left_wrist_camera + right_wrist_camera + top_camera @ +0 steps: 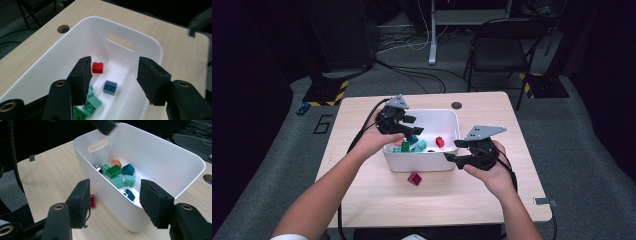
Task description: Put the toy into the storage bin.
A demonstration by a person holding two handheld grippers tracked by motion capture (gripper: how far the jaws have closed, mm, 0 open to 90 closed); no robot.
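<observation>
Overhead, the left gripper (412,125) is seen held above the left end of the white bin (447,114), which stands on the table (492,200). Its fingers (81,80) are parted, with nothing between them; below them, on the bin floor, a red brick (97,67), a blue brick (110,87) and pale green bricks (91,103) are seen lying apart from one another. No brick is touched by the fingers.

The right gripper (452,151) is held just beside the bin's right front corner, above the table. Its fingers (156,203) are likewise spread apart and empty, and the bin's near wall is framed between them without being touched. Inside the bin, a cluster of green, teal, orange and blue bricks is seen from that side. A dark red brick (414,178) lies on the table just in front of the bin, outside it.
</observation>
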